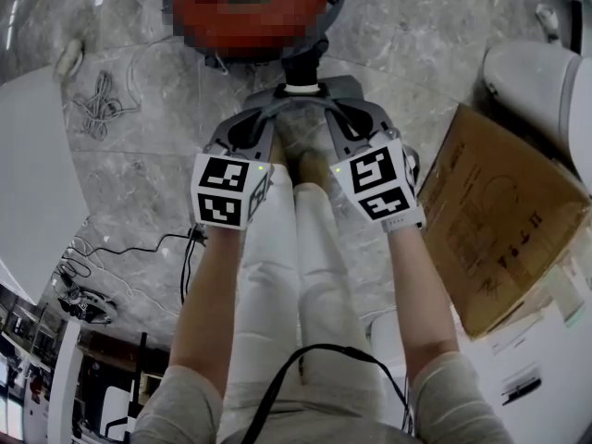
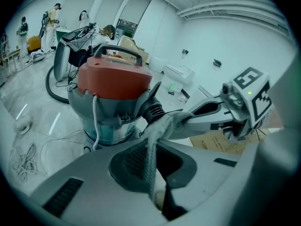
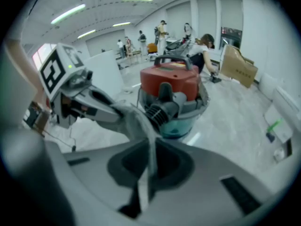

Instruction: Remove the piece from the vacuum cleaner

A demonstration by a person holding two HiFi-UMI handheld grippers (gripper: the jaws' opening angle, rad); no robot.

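Note:
The vacuum cleaner (image 2: pixel 110 86) has a red lid, a grey body and a clear blue bin; it stands on the floor just ahead of me (image 1: pixel 250 12). A black ribbed hose connector (image 2: pixel 153 109) juts from its front (image 3: pixel 162 108). A thin grey piece (image 2: pixel 162 125) hangs at the connector's end (image 3: pixel 136 121). My left gripper (image 1: pixel 289 98) and my right gripper (image 1: pixel 320 98) meet there tip to tip. Both are shut on the grey piece, which runs down between the jaws of the left gripper (image 2: pixel 153 173) and the right gripper (image 3: pixel 148 173).
A flat cardboard box (image 1: pixel 499 220) leans at the right, with a white appliance (image 1: pixel 546 81) behind it. A coiled grey cable (image 1: pixel 97 100) and a black cable (image 1: pixel 176 248) lie on the marble floor at the left. People (image 3: pixel 162 29) stand far back.

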